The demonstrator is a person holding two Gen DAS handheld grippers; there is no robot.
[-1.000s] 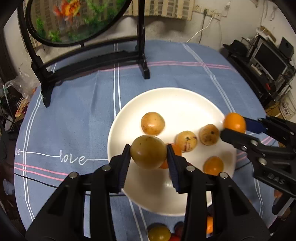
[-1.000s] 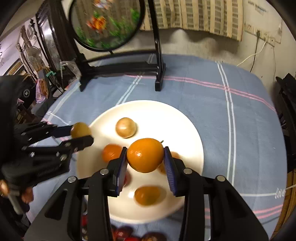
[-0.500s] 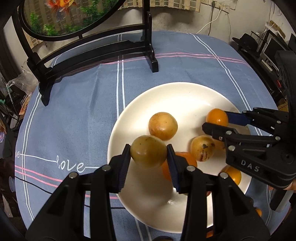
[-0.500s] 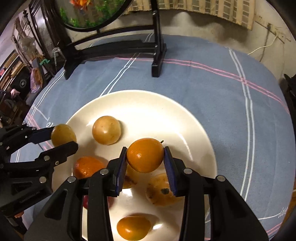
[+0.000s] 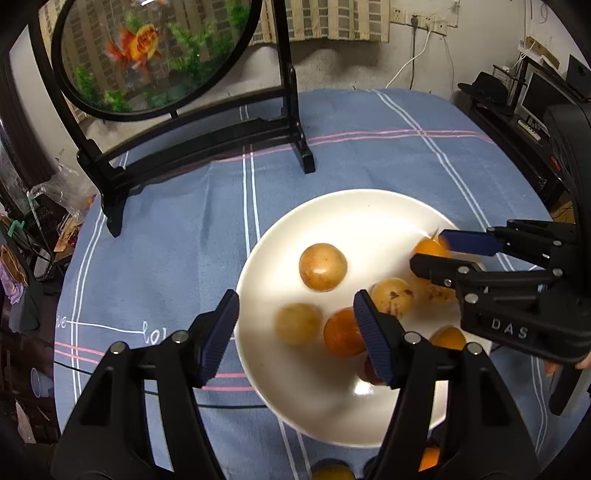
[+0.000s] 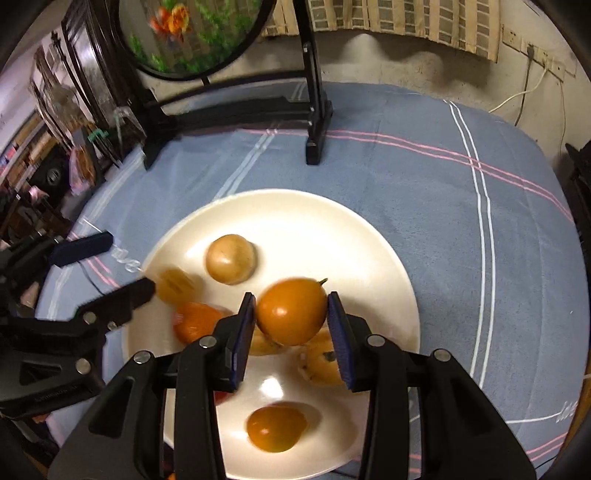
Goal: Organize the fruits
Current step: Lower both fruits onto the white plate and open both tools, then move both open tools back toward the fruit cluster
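A white plate (image 5: 354, 210) (image 6: 295, 214) on the blue tablecloth holds several yellow and orange fruits. My left gripper (image 5: 295, 332) is open over the plate's left rim; the yellow-green fruit (image 5: 298, 324) (image 6: 173, 284) it held lies blurred on the plate below it. My right gripper (image 6: 291, 328) has its jaws slightly apart around an orange fruit (image 6: 291, 311) (image 5: 428, 248), which looks blurred and loose between the pads, just above the plate. The right gripper also shows in the left wrist view (image 5: 439, 251), the left one in the right wrist view (image 6: 114, 266).
A black stand with a round goldfish picture (image 5: 155, 55) (image 6: 192, 33) stands at the back of the table. More fruits (image 5: 332, 470) lie near the plate's near edge. Shelves and clutter (image 5: 22, 236) surround the round table.
My left gripper has opened and dropped the yellow-green fruit onto the plate. My right gripper has lowered toward the plate and its jaws have loosened around the orange fruit.
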